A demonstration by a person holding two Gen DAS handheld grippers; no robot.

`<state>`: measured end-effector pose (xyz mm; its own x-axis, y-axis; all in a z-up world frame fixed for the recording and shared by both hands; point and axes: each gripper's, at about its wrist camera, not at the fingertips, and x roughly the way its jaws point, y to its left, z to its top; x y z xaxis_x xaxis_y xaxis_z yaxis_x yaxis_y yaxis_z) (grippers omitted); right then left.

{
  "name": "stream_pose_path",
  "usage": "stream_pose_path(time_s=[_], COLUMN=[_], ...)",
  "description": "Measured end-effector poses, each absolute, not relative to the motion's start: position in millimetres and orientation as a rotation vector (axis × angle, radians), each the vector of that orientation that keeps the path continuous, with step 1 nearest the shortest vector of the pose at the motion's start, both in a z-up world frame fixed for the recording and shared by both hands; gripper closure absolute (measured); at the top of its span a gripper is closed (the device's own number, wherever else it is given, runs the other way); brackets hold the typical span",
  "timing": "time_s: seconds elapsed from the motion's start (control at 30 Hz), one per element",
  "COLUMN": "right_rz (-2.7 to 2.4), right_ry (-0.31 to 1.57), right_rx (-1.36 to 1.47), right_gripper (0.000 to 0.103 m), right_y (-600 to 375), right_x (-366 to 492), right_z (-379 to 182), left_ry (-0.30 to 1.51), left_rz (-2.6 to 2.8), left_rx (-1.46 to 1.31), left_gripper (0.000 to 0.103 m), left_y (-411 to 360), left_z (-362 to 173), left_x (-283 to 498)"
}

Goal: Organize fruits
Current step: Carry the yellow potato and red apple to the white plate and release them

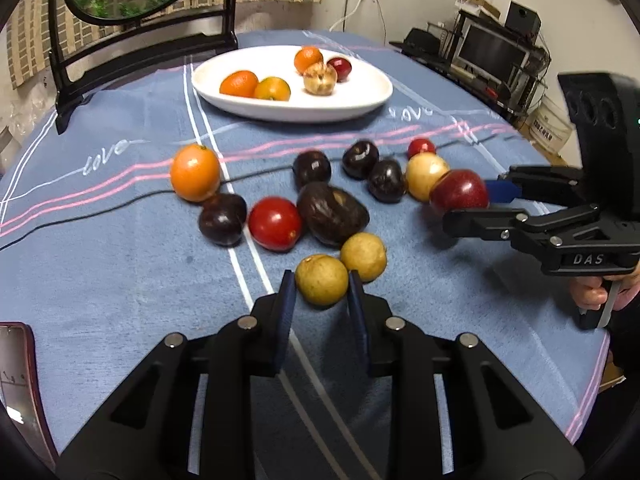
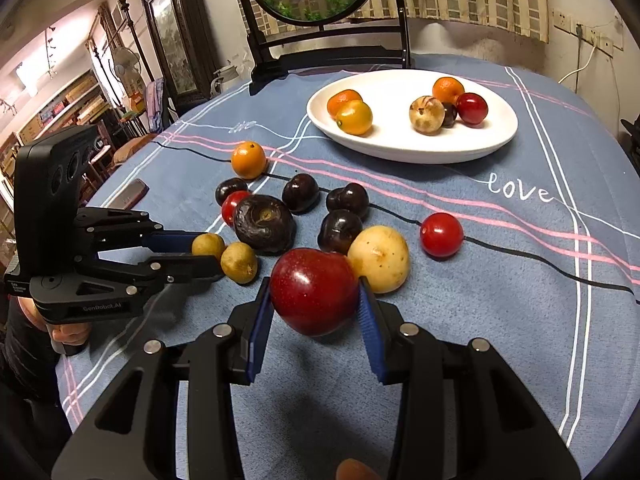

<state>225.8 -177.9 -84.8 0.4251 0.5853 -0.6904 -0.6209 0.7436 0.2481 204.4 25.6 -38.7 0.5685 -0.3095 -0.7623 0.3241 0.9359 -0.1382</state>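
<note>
A white oval plate [image 1: 360, 100] [image 2: 496, 136] at the far side of the table holds oranges, a pale fruit and a red one. Loose fruit lies on the blue cloth in front of it. My right gripper [image 2: 316, 300] [image 1: 472, 200] is shut on a red apple [image 2: 314, 290] [image 1: 460, 192]. My left gripper [image 1: 322, 290] [image 2: 208, 254] has its jaws around a small yellow-brown fruit [image 1: 321, 280] [image 2: 239, 262], close to its sides; contact is unclear. A second one [image 1: 363, 257] [image 2: 208, 245] lies beside it.
Loose on the cloth: an orange [image 1: 195, 173], several dark plums [image 1: 222, 219], a red tomato [image 1: 275, 223], a big dark fruit [image 1: 332, 214], a yellow fruit [image 2: 379, 259], a red cherry tomato [image 2: 441, 235]. A black cable [image 2: 560, 268] crosses the cloth. A dark mirror stand [image 1: 140, 40] stands behind.
</note>
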Motion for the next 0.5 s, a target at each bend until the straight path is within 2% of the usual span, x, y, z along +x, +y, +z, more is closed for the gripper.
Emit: stream_pose_path(time_s=[0.27, 0.5], right_rz=[0.604, 0.516], right_ry=[0.738, 0.726], right_rx=[0.070, 0.101], right_gripper=[0.062, 0.061], right_y=[-199.2, -194.9], right_x=[290.9, 366.1], right_z=[-57.1, -65.5], left_ry=[0.800, 0.835], left_rz=[-0.375, -0.319], left_rx=[-0.012, -0.012], left_gripper=[0.076, 0.076], left_y=[12.4, -12.0], left_z=[13.1, 14.9], left_x=[257.6, 355.0])
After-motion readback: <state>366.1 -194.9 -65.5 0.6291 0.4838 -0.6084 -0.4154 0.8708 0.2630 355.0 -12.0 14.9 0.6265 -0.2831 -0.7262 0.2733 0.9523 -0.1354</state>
